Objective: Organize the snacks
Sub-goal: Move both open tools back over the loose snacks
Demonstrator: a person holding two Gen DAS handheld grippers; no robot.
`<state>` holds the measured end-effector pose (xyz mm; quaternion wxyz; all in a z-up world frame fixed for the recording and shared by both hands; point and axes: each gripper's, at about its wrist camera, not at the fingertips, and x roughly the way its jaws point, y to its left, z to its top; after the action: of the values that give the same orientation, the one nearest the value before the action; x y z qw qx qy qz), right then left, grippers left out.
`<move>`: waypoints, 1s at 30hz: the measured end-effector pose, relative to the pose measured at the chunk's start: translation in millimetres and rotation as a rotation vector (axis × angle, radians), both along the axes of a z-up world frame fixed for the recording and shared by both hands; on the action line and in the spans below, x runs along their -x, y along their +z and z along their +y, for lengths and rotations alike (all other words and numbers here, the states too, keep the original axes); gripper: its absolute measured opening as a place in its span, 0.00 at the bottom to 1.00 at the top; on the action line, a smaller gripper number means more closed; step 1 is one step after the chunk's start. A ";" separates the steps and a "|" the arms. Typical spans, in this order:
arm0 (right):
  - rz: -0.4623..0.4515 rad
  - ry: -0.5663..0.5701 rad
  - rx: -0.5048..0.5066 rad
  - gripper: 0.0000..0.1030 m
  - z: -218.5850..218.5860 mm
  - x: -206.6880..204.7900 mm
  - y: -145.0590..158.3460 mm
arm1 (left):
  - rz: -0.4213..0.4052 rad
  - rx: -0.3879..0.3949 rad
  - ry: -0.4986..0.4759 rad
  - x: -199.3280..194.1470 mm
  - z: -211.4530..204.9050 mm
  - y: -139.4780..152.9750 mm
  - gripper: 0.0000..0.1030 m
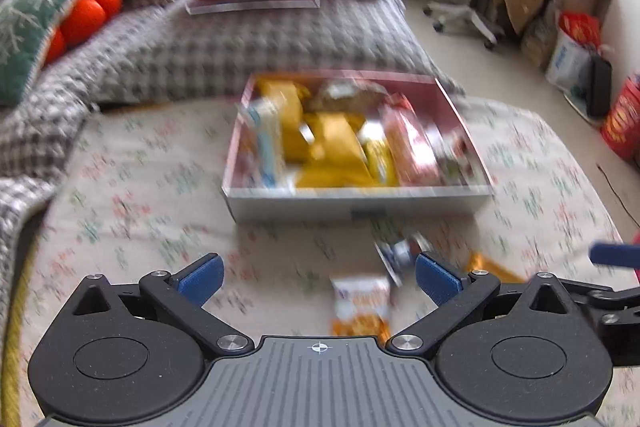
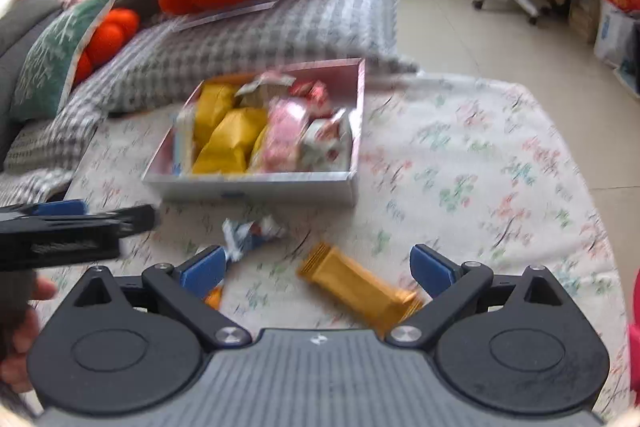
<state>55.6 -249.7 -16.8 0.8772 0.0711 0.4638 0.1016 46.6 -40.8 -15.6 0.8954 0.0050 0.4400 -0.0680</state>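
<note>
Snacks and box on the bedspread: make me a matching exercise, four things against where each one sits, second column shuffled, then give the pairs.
Things:
1. gold bar
2. blue-and-white wrapper
3. orange-and-white packet
4. yellow packets

Places:
A. inside the box
B. between the open fingers of the left gripper
C. loose just in front of the box
D. between the open fingers of the right gripper

Pairs: 1-D, 2-C, 3-B, 4-A

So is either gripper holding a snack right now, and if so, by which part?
Nothing is held. The left gripper and right gripper are both open, hovering over loose snacks such as the gold bar.
</note>
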 end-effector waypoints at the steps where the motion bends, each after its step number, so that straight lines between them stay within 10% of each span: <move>1: -0.004 0.020 0.011 0.96 4.0 2.8 0.3 | 0.010 0.010 -0.004 4.7 -0.2 -2.7 0.99; 25: 0.057 0.093 0.132 0.93 25.8 33.0 -20.5 | 0.016 -0.252 -0.453 98.3 -25.9 -72.0 0.99; 30: 0.051 0.081 0.153 0.92 23.4 30.8 -22.6 | 0.000 -0.234 -0.430 93.1 -25.3 -66.6 0.67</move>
<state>24.9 -226.3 -39.4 0.8632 -0.0122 0.4948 0.0995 -46.5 -66.1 -82.2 0.8535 0.2022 0.4339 -0.2059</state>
